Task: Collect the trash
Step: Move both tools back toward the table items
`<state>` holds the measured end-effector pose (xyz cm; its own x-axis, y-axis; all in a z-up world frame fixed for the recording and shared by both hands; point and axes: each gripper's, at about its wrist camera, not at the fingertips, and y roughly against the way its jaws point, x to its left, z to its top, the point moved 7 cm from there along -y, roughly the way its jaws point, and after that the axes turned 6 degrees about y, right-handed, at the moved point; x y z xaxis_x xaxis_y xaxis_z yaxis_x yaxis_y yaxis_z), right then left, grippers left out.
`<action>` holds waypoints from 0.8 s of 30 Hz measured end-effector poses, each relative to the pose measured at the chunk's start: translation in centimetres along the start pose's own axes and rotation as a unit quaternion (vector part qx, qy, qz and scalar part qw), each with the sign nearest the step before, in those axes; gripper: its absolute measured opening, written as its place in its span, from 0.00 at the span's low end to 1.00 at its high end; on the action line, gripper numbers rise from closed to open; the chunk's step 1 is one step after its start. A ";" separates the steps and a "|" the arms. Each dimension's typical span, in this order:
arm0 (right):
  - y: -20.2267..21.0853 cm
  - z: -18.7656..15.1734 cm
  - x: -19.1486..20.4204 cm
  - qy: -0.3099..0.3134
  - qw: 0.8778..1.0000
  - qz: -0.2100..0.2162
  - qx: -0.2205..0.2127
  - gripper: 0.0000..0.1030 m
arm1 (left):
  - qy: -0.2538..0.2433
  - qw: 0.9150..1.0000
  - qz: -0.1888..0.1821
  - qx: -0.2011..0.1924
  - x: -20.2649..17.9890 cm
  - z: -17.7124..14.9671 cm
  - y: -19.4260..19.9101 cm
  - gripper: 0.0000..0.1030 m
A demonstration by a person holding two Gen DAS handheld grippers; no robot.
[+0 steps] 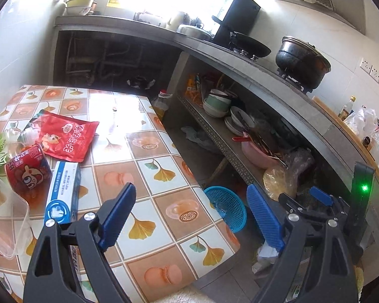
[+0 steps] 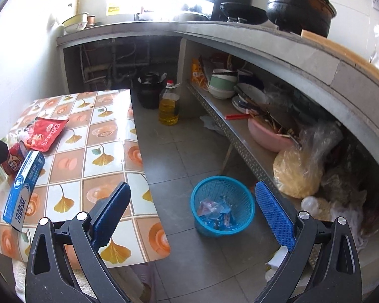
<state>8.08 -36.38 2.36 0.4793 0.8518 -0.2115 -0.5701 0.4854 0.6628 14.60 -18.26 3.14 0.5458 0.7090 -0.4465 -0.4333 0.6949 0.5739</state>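
- Two grippers hover above the scene, and both are empty: the left gripper (image 1: pixel 192 214) has its fingers (image 1: pixel 118 217) spread wide with nothing between them, and the right gripper (image 2: pixel 194 217) likewise stands with its fingers (image 2: pixel 275 217) well apart over the floor.
- Several pieces of trash lie along the left side of the counter (image 1: pixel 164 227), which is covered in a ginkgo-leaf oilcloth: a red snack pouch (image 1: pixel 63 136), a red printed cup (image 1: pixel 27 174) just beside it, and a blue-and-white box (image 1: pixel 63 189) nearest the near edge.
- A clear plastic tub (image 1: pixel 5 224) sits at the left edge, partly out of view.
- On the floor, off the counter's right edge, stands the blue mesh basket (image 2: pixel 222 204), already holding some crumpled wrappers.
- The relation that matters: the blue-and-white box lies to the left of and just beyond the left fingers, its long axis running from the near edge toward the far edge, slightly tilted.
- Judged from both views, the left gripper is the nearer one to the trash; the right gripper looks down almost straight at the basket.
- A likely next move is for the left gripper to swing leftward and close across the box's narrow width, then carry it right, past the counter's edge, to the basket.
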 end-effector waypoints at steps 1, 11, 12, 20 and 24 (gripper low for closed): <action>0.1 0.0 0.1 0.003 1.000 -0.001 -0.001 0.92 | 0.001 1.000 0.001 -0.001 0.1 0.0 0.1 0.85; 0.6 0.8 1.5 0.007 1.000 0.028 -0.010 0.92 | -0.002 1.000 0.012 -0.010 1.0 0.0 0.8 0.86; 0.5 0.9 1.8 0.008 0.999 0.035 -0.011 0.92 | -0.002 1.000 0.014 -0.011 1.1 0.0 0.9 0.86; 0.2 1.8 5.1 0.020 0.994 0.107 -0.017 0.92 | 0.003 0.999 0.048 -0.023 3.3 0.3 1.5 0.87; -0.1 2.2 6.6 0.023 0.991 0.132 -0.017 0.92 | 0.006 0.998 0.063 -0.027 4.7 0.4 1.8 0.87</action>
<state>12.75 -31.20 2.48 0.2799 0.9577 -0.0672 -0.6946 0.2503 0.6744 16.72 -13.72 2.32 0.4762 0.7924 -0.3811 -0.5359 0.6052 0.5887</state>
